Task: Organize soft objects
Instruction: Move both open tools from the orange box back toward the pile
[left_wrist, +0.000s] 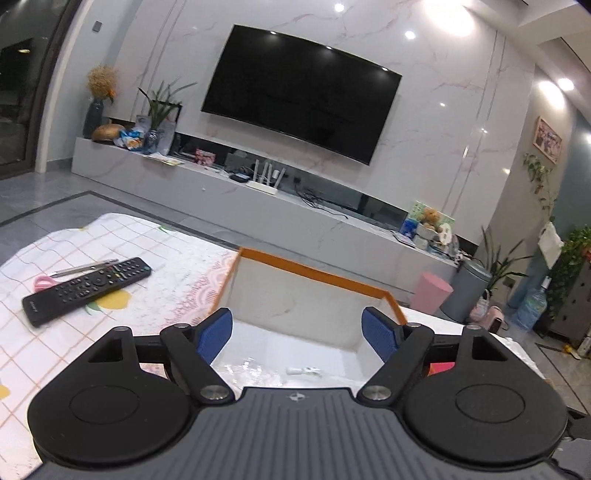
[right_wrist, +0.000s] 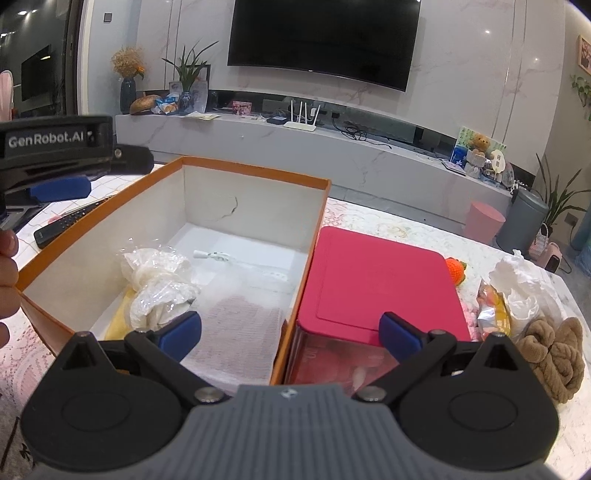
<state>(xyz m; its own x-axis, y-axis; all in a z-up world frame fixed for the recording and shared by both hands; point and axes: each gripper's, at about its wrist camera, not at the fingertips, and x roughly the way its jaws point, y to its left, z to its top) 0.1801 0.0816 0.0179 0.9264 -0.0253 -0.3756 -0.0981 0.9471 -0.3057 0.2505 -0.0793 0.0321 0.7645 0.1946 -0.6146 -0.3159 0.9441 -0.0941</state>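
Both wrist views, taken above a table (left_wrist: 66, 332) covered with a patterned cloth.

Left wrist view: your left claw (left_wrist: 297, 332) stands wide open with nothing between its blue pads (left_wrist: 214, 334), poised over the near end of the orange-rimmed box (left_wrist: 314, 275). To its left on the cloth lie a black remote control (left_wrist: 86, 290), a pen (left_wrist: 83, 267) and a pink item just behind the remote, too hidden to identify.

Right wrist view: your right claw (right_wrist: 290, 334) is likewise spread wide and holds nothing. Its left pad sits over the box (right_wrist: 255, 175); its right pad sits over the pink lid (right_wrist: 373, 280) of a container touching the box's right wall. Inside the box lie a crumpled clear plastic bag with white contents (right_wrist: 157, 284) at the left, a yellow cloth (right_wrist: 118, 325) under it, a white mesh-like cloth (right_wrist: 240, 328) on the near floor, and a small white cable (right_wrist: 240, 260) towards the far end.

Outside the box, right of the pink lid, rest a brown knotted plush item (right_wrist: 552, 350), a crumpled white tissue (right_wrist: 521, 284), a foil snack packet (right_wrist: 493, 310) and an orange knitted piece (right_wrist: 456, 269). Your left claw's body, marked GenRobot.AI (right_wrist: 48, 142), enters at the upper left, with fingers of your hand (right_wrist: 7, 266) at the frame edge beside the box's left wall.
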